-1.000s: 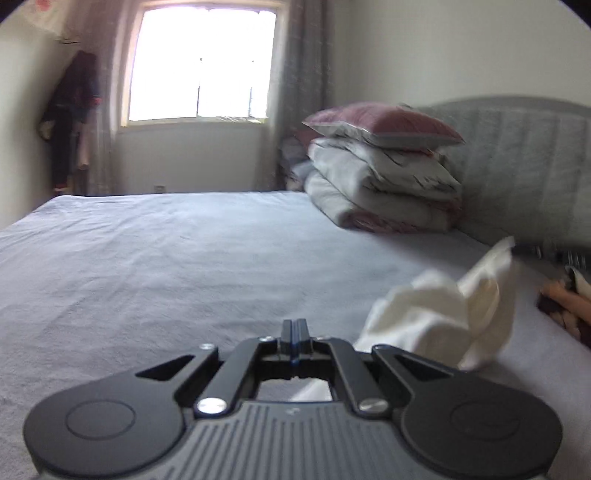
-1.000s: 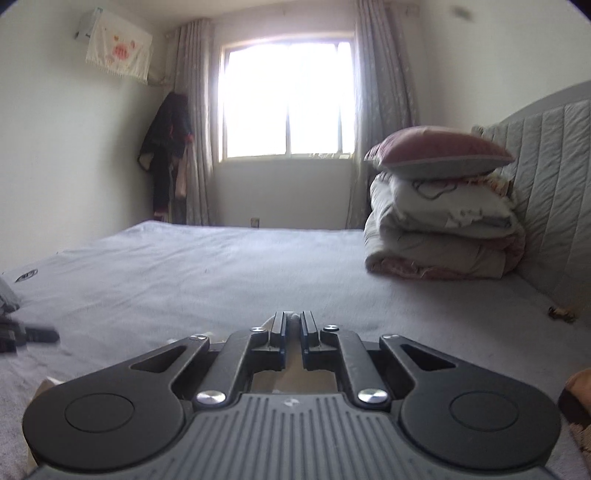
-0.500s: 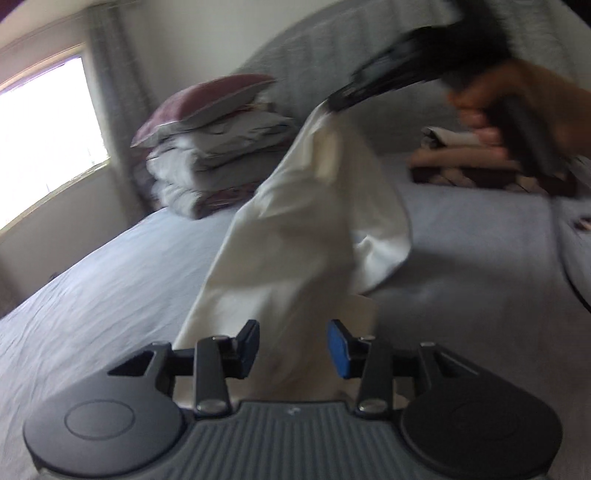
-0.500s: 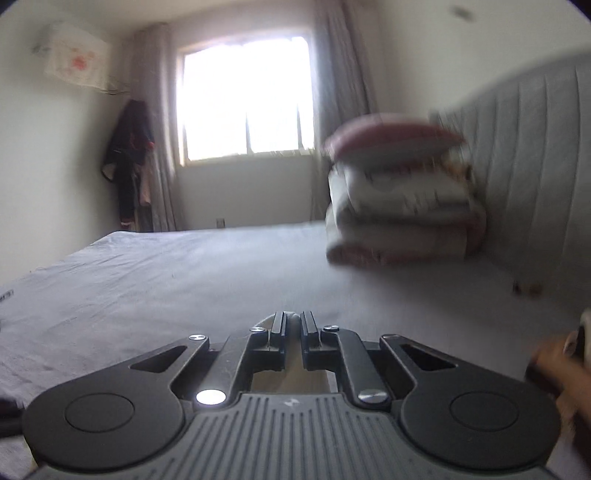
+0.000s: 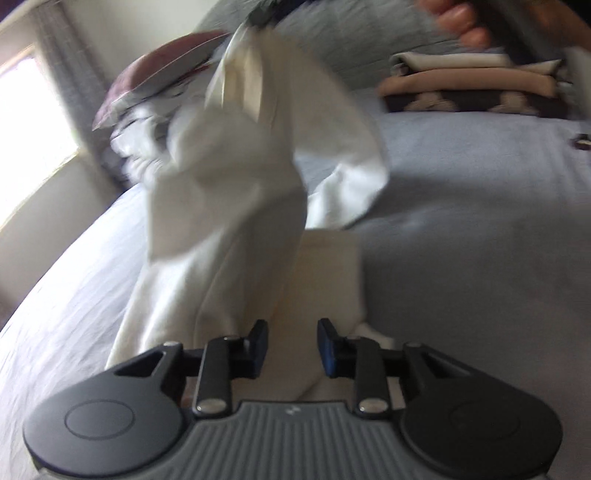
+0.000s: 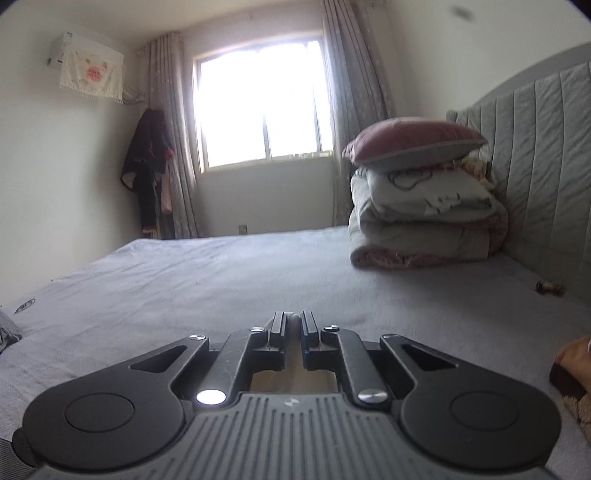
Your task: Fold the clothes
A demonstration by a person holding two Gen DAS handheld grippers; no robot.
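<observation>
A cream-white garment (image 5: 229, 192) hangs in the air over the grey bed (image 5: 461, 258), and its lower end trails onto the sheet. My right gripper (image 5: 273, 11), held by a person's hand (image 5: 461, 22), pinches its top corner. In the right wrist view that gripper (image 6: 293, 321) is shut on a thin strip of the cream cloth (image 6: 293, 354). My left gripper (image 5: 291, 339) is low at the garment's bottom end. Its jaws are closing, with cloth lying between the blue pads (image 5: 327, 347), but the pads do not press on it.
A stack of folded clothes (image 5: 472, 85) lies near the padded headboard (image 6: 546, 166). Piled pillows and quilts (image 6: 417, 195) sit at the head of the bed. Behind them are a window (image 6: 258, 107) and a wall. A small dark object (image 6: 550, 288) lies by the headboard.
My left gripper went from shut to open, rolled, and swung down toward the garment's lower end. The garment rose from a heap to a hanging length. The right gripper's view barely shifted.
</observation>
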